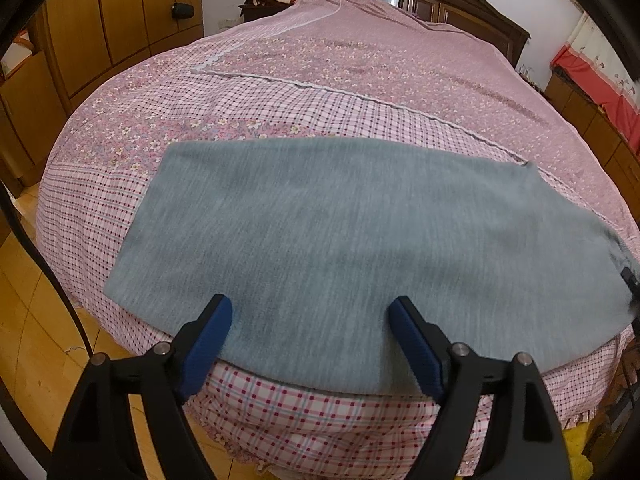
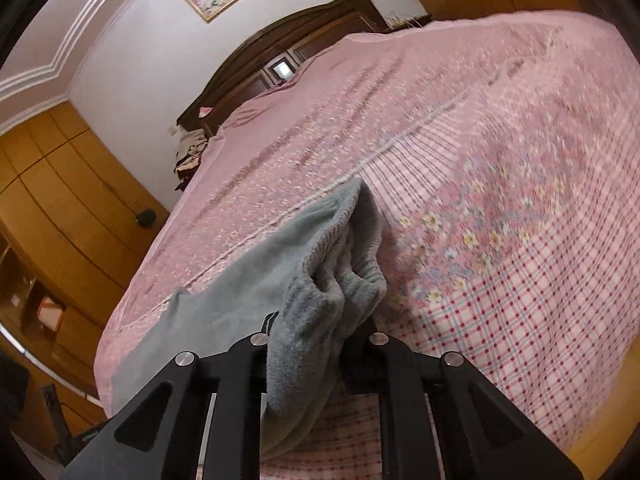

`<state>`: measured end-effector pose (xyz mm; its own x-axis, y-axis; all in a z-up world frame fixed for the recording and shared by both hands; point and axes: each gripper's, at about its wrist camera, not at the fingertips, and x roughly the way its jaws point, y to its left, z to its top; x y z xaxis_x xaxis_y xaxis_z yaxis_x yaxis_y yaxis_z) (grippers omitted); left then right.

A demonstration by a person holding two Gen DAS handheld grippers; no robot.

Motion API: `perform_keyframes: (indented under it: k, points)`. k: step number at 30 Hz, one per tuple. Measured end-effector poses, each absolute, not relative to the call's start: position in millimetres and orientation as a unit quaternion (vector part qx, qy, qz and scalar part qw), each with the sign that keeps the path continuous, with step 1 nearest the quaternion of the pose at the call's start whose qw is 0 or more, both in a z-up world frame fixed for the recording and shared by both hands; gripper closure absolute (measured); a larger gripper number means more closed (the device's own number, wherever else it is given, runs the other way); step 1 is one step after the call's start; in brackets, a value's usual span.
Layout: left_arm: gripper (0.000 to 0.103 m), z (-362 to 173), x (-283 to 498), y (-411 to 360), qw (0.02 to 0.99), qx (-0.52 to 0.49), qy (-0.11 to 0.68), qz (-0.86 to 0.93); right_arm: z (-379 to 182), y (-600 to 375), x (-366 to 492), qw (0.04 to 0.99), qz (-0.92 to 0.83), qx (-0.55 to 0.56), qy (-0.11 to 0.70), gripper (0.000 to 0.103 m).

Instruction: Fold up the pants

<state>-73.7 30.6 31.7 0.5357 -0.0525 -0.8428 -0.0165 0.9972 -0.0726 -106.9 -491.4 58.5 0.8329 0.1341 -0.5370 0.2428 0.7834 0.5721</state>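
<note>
No legible text, label, brand, number or sign anywhere in either view.

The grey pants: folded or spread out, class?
Folded: the grey pants lie as one flat panel, not two legs, one end bunched in the right gripper.

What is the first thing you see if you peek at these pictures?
A big grey pair of pants lies spread flat near the front edge of a bed covered in a pink flowery, checked bedspread. The left gripper sits open over the pants' near edge, blue pads wide apart. The right gripper has pinched a bunched-up end of the pants and lifts it off the bed.
</note>
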Motion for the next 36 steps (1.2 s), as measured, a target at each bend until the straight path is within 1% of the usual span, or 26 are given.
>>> perform_keyframes:
  k: [3, 9, 18, 23, 36]
  points:
    - [0.018, 32.1, -73.4, 30.3, 0.875, -0.036, 0.483, -0.010, 73.5, -484.3, -111.2, 0.909, -0.025, 0.307, 0.282, 0.086]
    - [0.018, 33.8, -73.8, 30.5, 0.874, -0.038, 0.485, -0.009, 100.9, -458.7, -111.6, 0.931, -0.027, 0.229, 0.284, 0.086]
    - [0.018, 38.7, -76.0, 31.2, 0.871, -0.036, 0.491, -0.013, 129.1, -410.8, -105.4, 0.948, 0.007, 0.147, 0.282, 0.086]
    - [0.018, 44.5, -79.7, 33.6, 0.873, -0.035, 0.485, -0.013, 145.1, -383.7, -101.4, 0.953, 0.039, 0.118, 0.276, 0.087]
    - [0.018, 61.5, -86.4, 62.3, 0.882, -0.053, 0.468, 0.002, 160.5, -316.3, -79.4, 0.949, 0.121, 0.068, 0.284, 0.087]
